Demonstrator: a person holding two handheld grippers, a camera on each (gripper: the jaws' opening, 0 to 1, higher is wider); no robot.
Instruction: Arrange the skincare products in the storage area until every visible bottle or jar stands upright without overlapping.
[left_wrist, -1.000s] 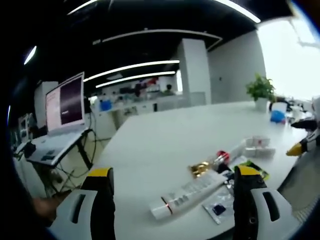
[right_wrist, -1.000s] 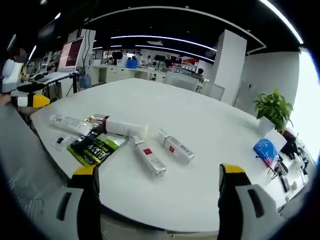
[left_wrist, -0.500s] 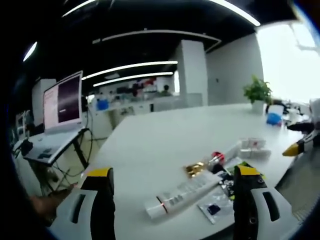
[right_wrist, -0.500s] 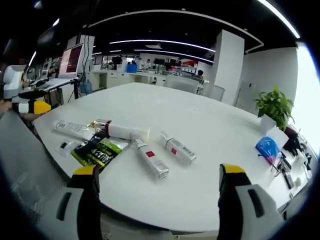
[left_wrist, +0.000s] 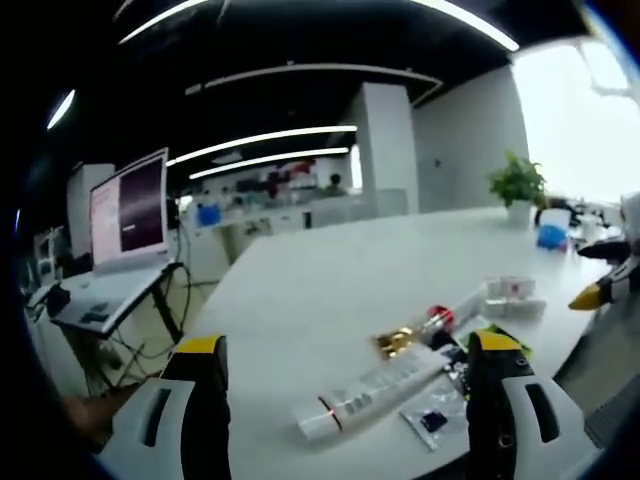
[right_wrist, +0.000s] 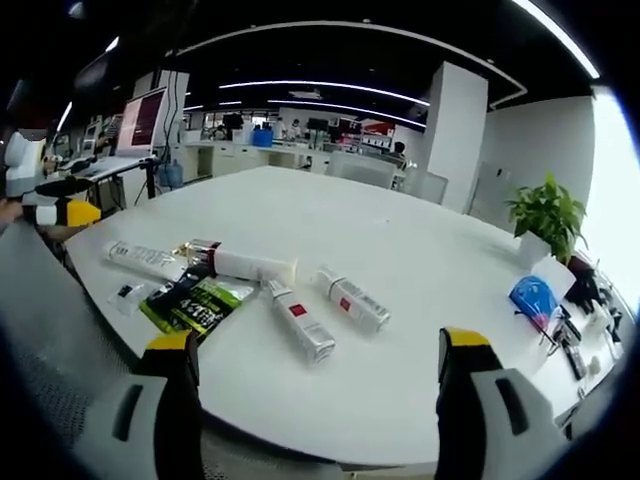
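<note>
White tabletop spreads ahead of your left gripper in the left gripper view, its yellow-tipped jaws standing wide apart with nothing between them. A white tube lies flat between those jaws, a small sachet lies just beside its near end, and a gold-capped bottle lies on its side beyond it. A laptop sits on a stand at the left. In the right gripper view, your right gripper hangs over the table's near edge, jaws spread and empty. Ahead of it 2 silver bottles lie on their sides, near each other but apart. A green packet lies flat beside them. A potted plant stands at the far right.
</note>
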